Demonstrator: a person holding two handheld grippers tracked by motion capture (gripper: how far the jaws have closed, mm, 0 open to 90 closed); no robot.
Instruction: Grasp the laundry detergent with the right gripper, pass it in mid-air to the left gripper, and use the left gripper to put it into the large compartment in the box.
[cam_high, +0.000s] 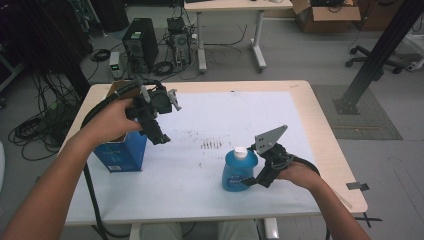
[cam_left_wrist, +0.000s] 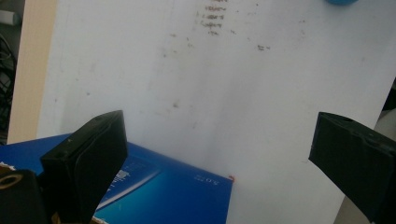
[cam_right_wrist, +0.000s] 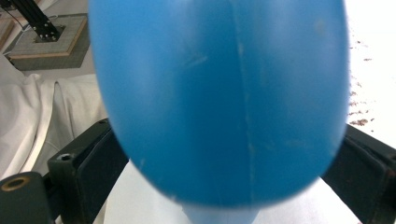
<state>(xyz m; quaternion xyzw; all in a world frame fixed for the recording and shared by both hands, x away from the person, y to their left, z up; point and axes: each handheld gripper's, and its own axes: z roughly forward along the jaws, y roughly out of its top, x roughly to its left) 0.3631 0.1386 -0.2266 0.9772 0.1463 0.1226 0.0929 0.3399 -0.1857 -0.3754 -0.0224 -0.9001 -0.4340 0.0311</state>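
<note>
A blue bottle (cam_high: 239, 170) with a white cap (cam_high: 241, 151) stands upright on the white mat at the right front. My right gripper (cam_high: 246, 180) comes at it from the right, low on its body. In the right gripper view the blue bottle (cam_right_wrist: 219, 98) sits between the two jaws of the right gripper (cam_right_wrist: 229, 154), and both pads touch its sides. My left gripper (cam_high: 159, 136) hangs in the air at the left, tilted down over a blue box (cam_high: 121, 154). Seen in its own view, the left gripper (cam_left_wrist: 217, 130) stands wide open with nothing between the jaws, and the blue box (cam_left_wrist: 173, 196) lies below.
The white mat (cam_high: 200, 180) covers most of the wooden table (cam_high: 327, 150); dark smudges (cam_high: 211, 145) mark its middle. Beyond the table, a computer tower (cam_high: 140, 44) and cables sit on the floor. A black frame post (cam_high: 380, 55) rises at the right.
</note>
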